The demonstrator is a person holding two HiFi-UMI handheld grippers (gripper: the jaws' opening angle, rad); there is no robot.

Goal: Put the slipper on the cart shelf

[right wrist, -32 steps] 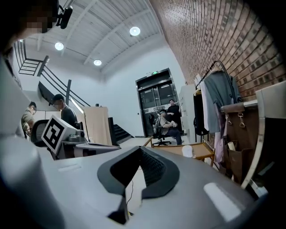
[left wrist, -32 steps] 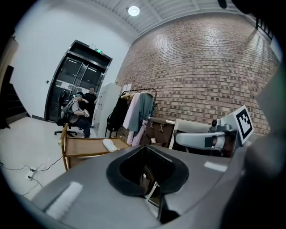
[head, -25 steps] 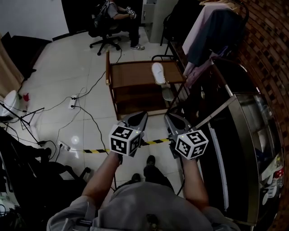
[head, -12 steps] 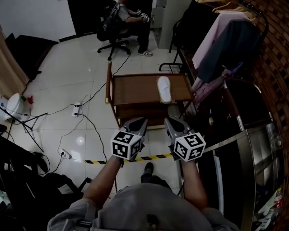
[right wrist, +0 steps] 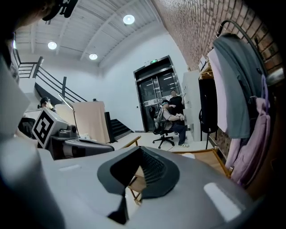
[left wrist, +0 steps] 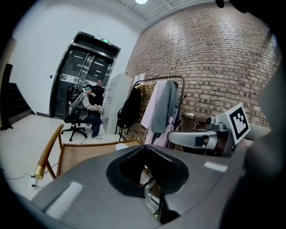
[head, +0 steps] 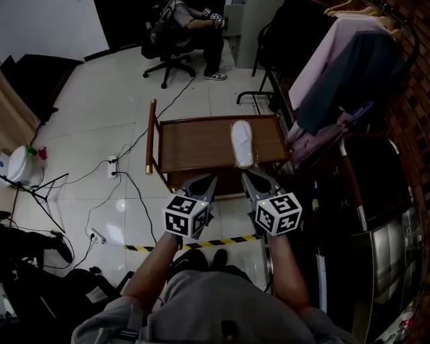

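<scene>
Lab-like workspace; brick wall (left wrist: 201, 58), clothes rack (head: 349, 67), office chair (head: 164, 47), hazard tape (head: 228, 240)

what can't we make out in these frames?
Cart lower shelves: head view, largely hidden under its top shelf, the left gripper and right gripper.
Slipper: gripper views show only a white sliver behind each gripper's body.
Seated person: head view, cut by top edge.
</scene>
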